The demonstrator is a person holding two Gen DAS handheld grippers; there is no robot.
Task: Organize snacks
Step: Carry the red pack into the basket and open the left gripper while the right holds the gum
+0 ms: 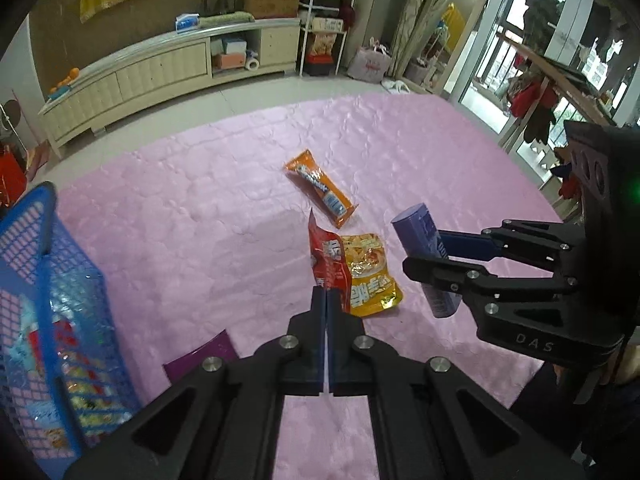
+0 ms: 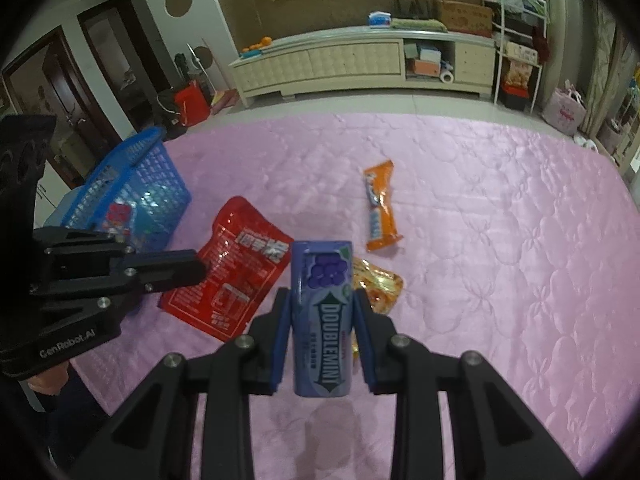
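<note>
My left gripper (image 1: pixel 326 294) is shut on the edge of a red snack pouch (image 1: pixel 328 256), which hangs lifted above the pink quilt (image 1: pixel 180 240). From the right wrist view the same pouch (image 2: pixel 236 268) hangs at the tip of the left gripper (image 2: pixel 198 266). My right gripper (image 2: pixel 322 292) is shut on an upright purple Doublemint bottle (image 2: pixel 322 320), also raised; in the left wrist view this right gripper (image 1: pixel 420 254) and bottle (image 1: pixel 420 236) are at the right. An orange bar (image 1: pixel 320 188) and a yellow pouch (image 1: pixel 370 276) lie on the quilt.
A blue mesh basket (image 1: pixel 48 280) holding several snacks stands at the quilt's left edge, also in the right wrist view (image 2: pixel 132 184). A purple packet (image 1: pixel 200 356) lies beside it. A cream cabinet (image 2: pixel 360 64) and a white rack (image 2: pixel 516 40) stand beyond the quilt.
</note>
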